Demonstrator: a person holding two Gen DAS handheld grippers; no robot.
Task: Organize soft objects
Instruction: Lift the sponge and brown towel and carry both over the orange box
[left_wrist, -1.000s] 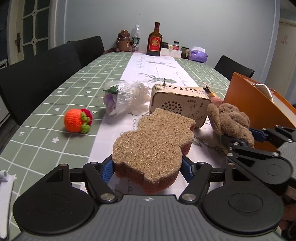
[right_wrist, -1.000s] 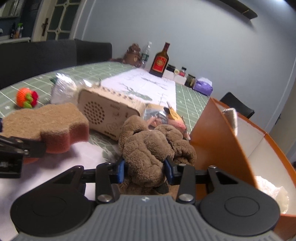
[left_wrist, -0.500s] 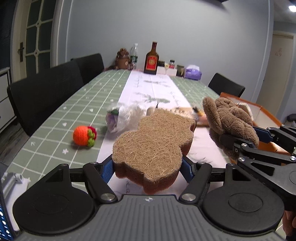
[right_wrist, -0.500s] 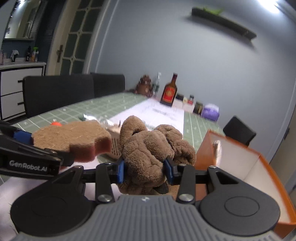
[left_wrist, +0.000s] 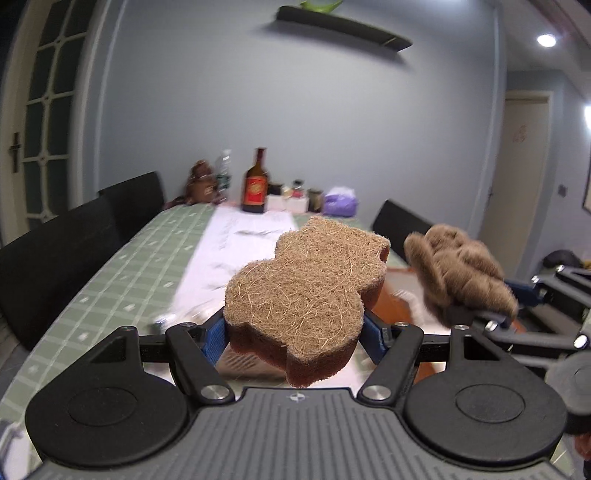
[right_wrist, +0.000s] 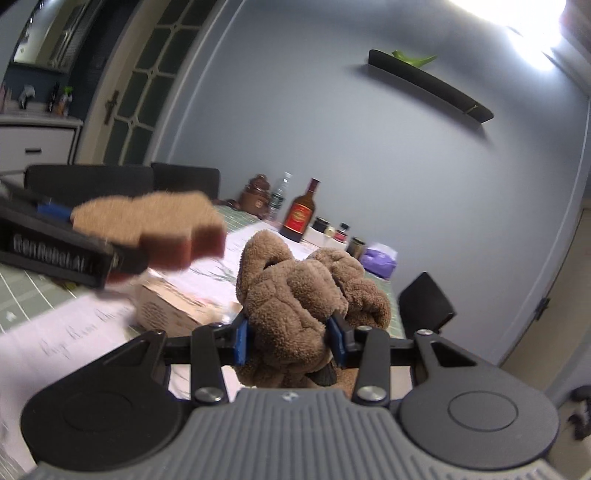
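**Two soft things up in the air, ready for the box**

The left gripper (left_wrist: 293, 332) is squeezed tight on the bear-shaped sponge (left_wrist: 306, 291). Its blue pads press on both sides of the sponge. The right gripper (right_wrist: 290, 338) is squeezed tight on the brown fluffy toy (right_wrist: 306, 295). The toy bulges out between the pads.

Both soft things are held high over the table (left_wrist: 110, 273), not touching it. They are side by side and a little apart (the sponge is on the left, the toy on the right).

This looks like the carrying step. Both things are picked up and are not yet put away.

Below the toy, in the left view, there is a bit of orange, maybe the edge of an orange box (left_wrist: 397, 295), but it is too blurry to be sure. The next move is likely to bring each thing over the box, go down gently, and then let go. One at a time is safer, so the grippers do not bump.
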